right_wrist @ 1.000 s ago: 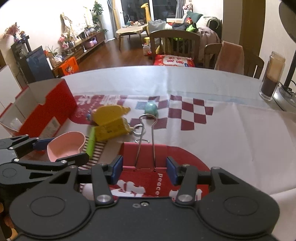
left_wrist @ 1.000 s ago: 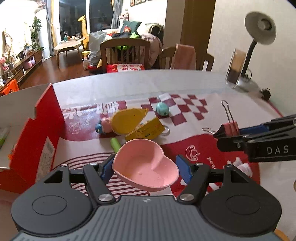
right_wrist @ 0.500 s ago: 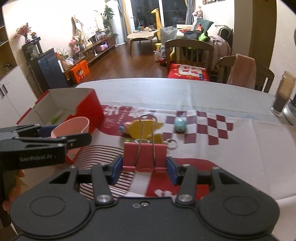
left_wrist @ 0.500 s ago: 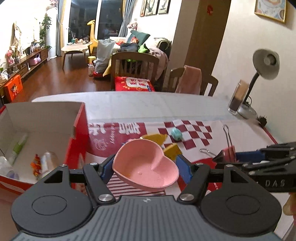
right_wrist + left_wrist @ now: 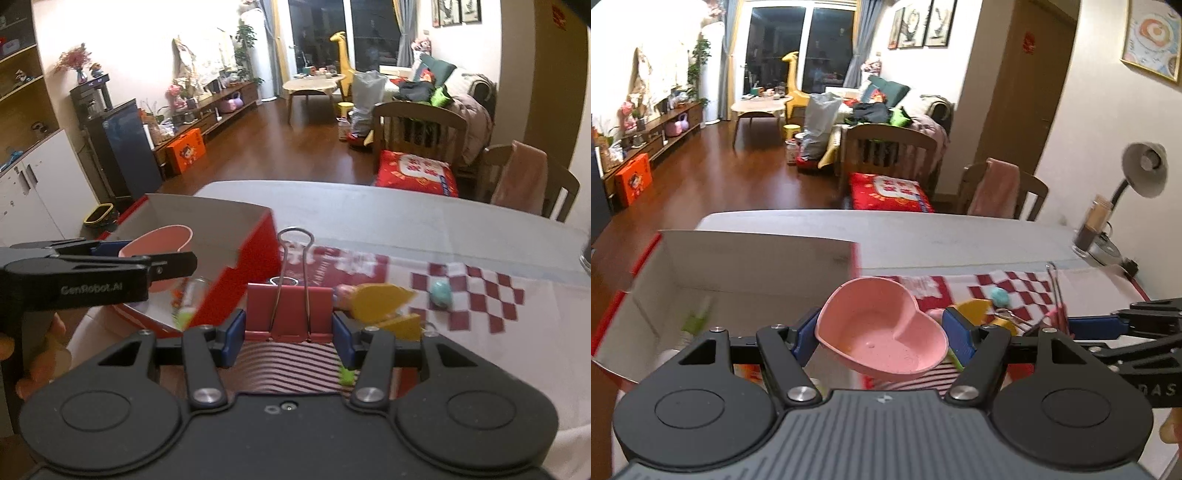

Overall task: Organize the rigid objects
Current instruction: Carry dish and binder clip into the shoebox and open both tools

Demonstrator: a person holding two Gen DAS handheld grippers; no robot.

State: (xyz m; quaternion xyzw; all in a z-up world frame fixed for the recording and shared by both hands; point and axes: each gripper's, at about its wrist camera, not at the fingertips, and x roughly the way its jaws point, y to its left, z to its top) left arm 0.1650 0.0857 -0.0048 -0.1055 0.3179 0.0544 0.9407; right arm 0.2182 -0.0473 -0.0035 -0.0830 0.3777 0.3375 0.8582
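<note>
Left gripper [image 5: 881, 334] clamped on glossy pink heart-shaped bowl [image 5: 882, 332], red box [image 5: 746, 266] at ten o'clock; right gripper [image 5: 289, 338] pinching red binder clip [image 5: 290, 310], wire loops upright.

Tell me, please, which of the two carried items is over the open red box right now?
The pink heart-shaped bowl, held by the left hand-held gripper, is over the red box; the red binder clip is beside the box, over the cloth.
</note>
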